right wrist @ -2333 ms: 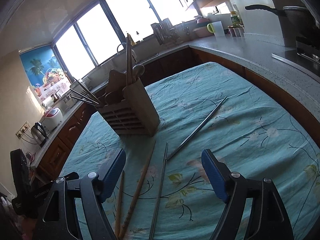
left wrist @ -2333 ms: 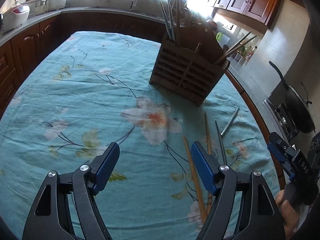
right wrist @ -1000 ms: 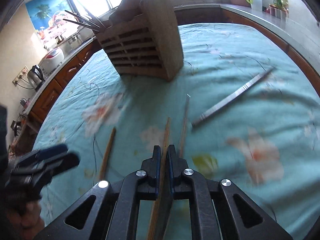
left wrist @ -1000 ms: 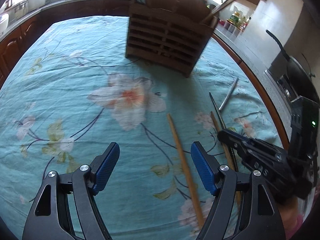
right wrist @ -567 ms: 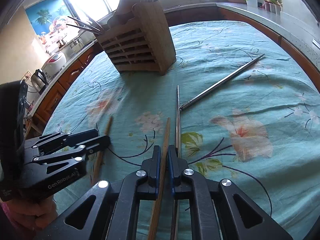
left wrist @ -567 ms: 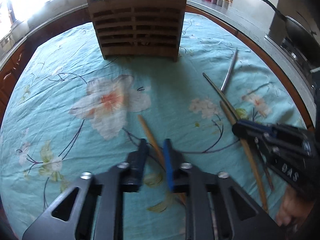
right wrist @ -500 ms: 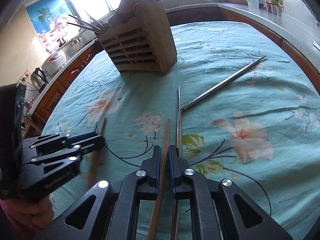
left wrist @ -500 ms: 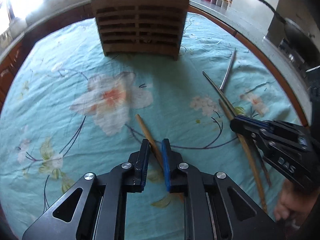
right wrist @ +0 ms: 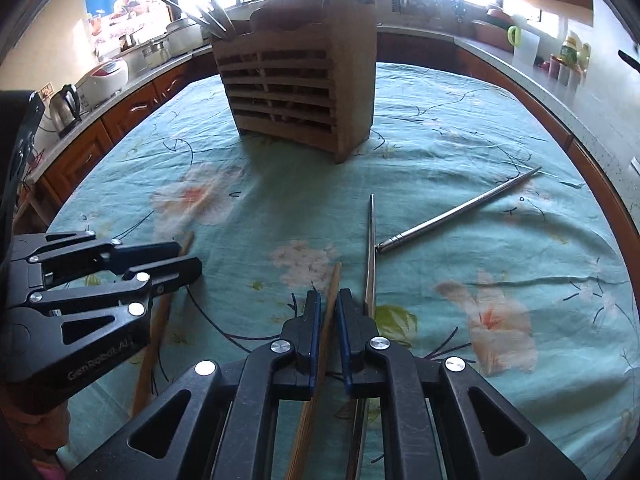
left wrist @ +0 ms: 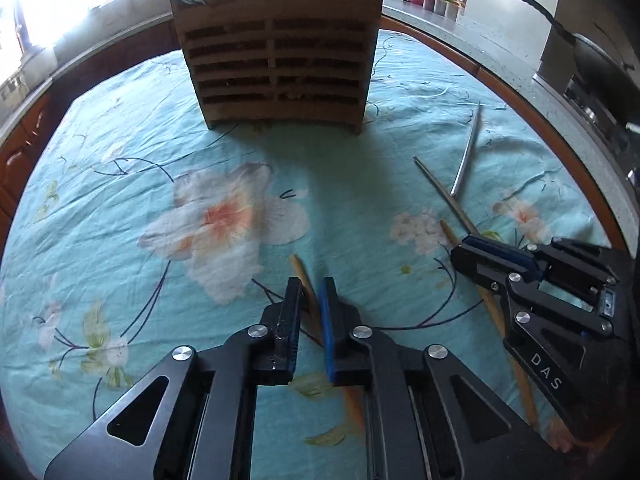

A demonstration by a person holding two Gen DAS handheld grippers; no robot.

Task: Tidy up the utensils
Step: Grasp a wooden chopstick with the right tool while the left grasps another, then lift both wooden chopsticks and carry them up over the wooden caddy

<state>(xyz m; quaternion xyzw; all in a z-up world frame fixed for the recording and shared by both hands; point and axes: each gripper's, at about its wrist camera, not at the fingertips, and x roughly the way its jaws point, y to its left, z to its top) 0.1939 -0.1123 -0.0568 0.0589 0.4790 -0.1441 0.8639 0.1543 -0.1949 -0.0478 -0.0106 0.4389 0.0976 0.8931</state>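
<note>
Two wooden chopsticks lie on the floral tablecloth. My left gripper is closing its jaws on one wooden chopstick, and the blue pads pinch it across its length. My right gripper is shut on the other wooden chopstick, whose tip sticks out ahead of the pads. Each view shows the other gripper: the left gripper at lower left and the right gripper at right. The slatted wooden utensil holder stands upright at the far side, with utensils in its top.
Two metal chopsticks lie on the cloth, the nearer one right beside my right pads. A dark pan sits on the stove past the table's right edge. Counters with a kettle ring the table.
My left jaws went from wide open to closed around the wooden chopstick as that gripper came in over it. The right gripper stayed shut on its chopstick.
</note>
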